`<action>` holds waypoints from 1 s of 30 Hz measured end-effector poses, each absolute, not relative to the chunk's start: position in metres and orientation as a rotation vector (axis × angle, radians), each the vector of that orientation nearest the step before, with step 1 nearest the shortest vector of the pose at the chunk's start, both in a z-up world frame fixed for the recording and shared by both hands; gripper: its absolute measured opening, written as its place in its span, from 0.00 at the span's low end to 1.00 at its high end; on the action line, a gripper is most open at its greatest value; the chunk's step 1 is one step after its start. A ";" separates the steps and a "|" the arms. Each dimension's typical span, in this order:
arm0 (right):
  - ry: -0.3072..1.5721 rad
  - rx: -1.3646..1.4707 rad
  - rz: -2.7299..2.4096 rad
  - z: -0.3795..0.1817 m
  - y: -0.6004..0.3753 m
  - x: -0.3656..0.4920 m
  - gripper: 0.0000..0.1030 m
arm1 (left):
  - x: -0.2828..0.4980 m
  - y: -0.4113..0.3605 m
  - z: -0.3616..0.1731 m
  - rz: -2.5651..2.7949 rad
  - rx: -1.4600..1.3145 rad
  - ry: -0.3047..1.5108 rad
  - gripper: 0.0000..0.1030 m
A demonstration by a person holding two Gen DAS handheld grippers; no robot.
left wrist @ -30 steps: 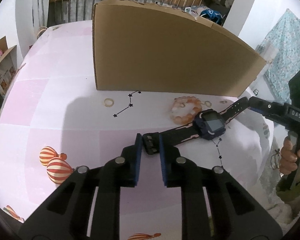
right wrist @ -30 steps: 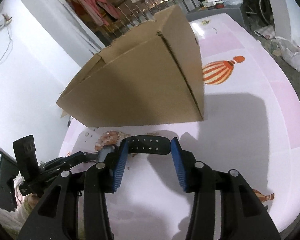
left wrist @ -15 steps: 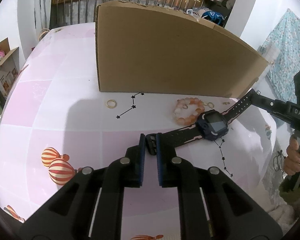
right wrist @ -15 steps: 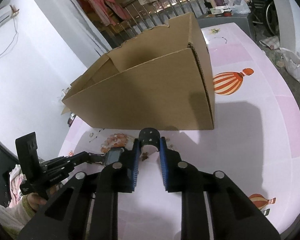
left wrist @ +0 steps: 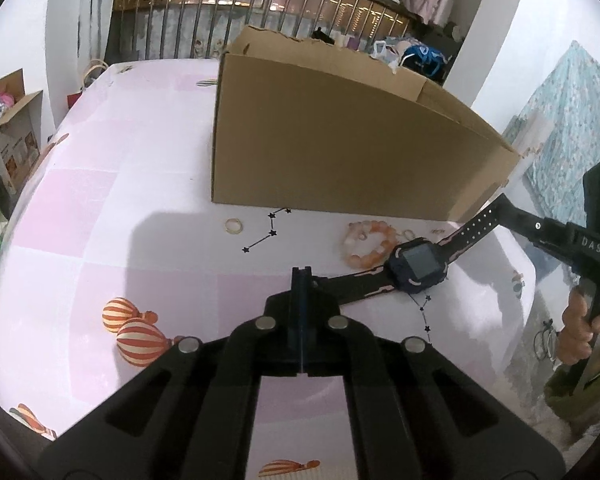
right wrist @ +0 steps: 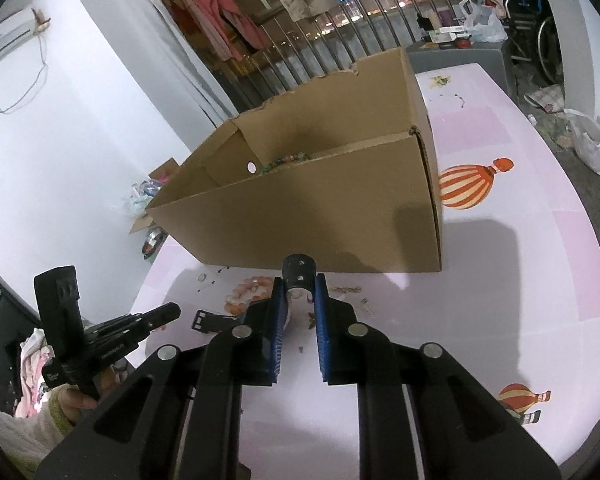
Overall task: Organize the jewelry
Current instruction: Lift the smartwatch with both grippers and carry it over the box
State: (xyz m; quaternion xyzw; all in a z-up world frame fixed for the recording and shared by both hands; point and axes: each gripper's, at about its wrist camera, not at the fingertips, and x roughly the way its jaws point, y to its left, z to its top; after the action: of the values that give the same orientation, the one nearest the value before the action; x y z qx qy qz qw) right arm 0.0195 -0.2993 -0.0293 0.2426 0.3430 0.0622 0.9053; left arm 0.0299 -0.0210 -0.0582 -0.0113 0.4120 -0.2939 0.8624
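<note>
A dark blue watch (left wrist: 418, 266) hangs low over the pink tablecloth, in front of the cardboard box (left wrist: 340, 152). Its holed strap end (right wrist: 299, 270) curls up between the blue pads of my right gripper (right wrist: 299, 284), whose jaws are closing and pinching it. My left gripper (left wrist: 301, 274) is shut, pad against pad. The buckle strap (left wrist: 352, 284) runs off behind its right finger, and the buckle (right wrist: 206, 320) shows just past its tip. An orange bead bracelet (left wrist: 366, 242) and a pale ring (left wrist: 233, 226) lie on the cloth.
The box (right wrist: 300, 208) is open on top, with beads (right wrist: 288, 160) showing inside at the back. Small rings and bits (right wrist: 346, 289) lie near its front wall. A hand (left wrist: 580, 332) holds the right gripper's handle. The table's edge is at the far right.
The left gripper's pads have closed fully together. The right gripper closed on the holed strap end and rose a little, so the box's inside now shows.
</note>
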 end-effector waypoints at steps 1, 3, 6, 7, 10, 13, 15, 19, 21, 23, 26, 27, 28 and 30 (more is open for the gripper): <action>0.709 0.500 0.129 -0.029 -0.299 0.019 0.14 | 0.030 -0.020 -0.059 -0.616 -0.028 0.873 0.00; 0.712 0.495 0.129 -0.029 -0.297 0.018 0.14 | 0.031 -0.018 -0.061 -0.624 -0.039 0.896 0.00; 0.718 0.493 0.128 -0.031 -0.298 0.018 0.14 | 0.034 -0.017 -0.064 -0.647 -0.076 0.939 0.05; 0.721 0.490 0.124 -0.032 -0.298 0.018 0.14 | 0.037 -0.017 -0.064 -0.651 -0.087 0.947 0.15; 0.731 0.492 0.121 -0.036 -0.299 0.018 0.14 | 0.038 -0.024 -0.067 -0.669 -0.083 0.959 0.38; 0.732 0.502 0.120 -0.040 -0.301 0.019 0.14 | 0.042 -0.033 -0.073 -0.667 -0.063 0.993 0.39; 0.734 0.510 0.121 -0.042 -0.302 0.020 0.14 | 0.047 -0.036 -0.075 -0.669 -0.079 1.000 0.38; 0.739 0.515 0.124 -0.046 -0.303 0.021 0.14 | 0.053 -0.039 -0.075 -0.694 -0.126 1.025 0.37; 0.739 0.518 0.125 -0.047 -0.304 0.021 0.14 | 0.056 -0.038 -0.076 -0.702 -0.156 1.036 0.37; 0.739 0.523 0.122 -0.048 -0.306 0.021 0.14 | 0.060 -0.030 -0.078 -0.743 -0.259 1.052 0.37; 0.746 0.534 0.120 -0.051 -0.307 0.021 0.14 | 0.064 -0.021 -0.082 -0.812 -0.390 1.071 0.37; 0.751 0.538 0.119 -0.053 -0.307 0.021 0.14 | 0.065 -0.022 -0.083 -0.807 -0.389 1.075 0.37; 0.755 0.539 0.119 -0.055 -0.307 0.022 0.14 | 0.065 -0.025 -0.084 -0.790 -0.366 1.079 0.37; 0.759 0.540 0.117 -0.056 -0.306 0.023 0.14 | 0.063 -0.031 -0.086 -0.749 -0.313 1.077 0.34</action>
State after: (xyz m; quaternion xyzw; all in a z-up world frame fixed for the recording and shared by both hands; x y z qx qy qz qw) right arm 0.0227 -0.3056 -0.0560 0.2601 0.3659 0.0564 0.8918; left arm 0.0629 -0.0311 -0.0857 -0.1450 0.4987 -0.3468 0.7810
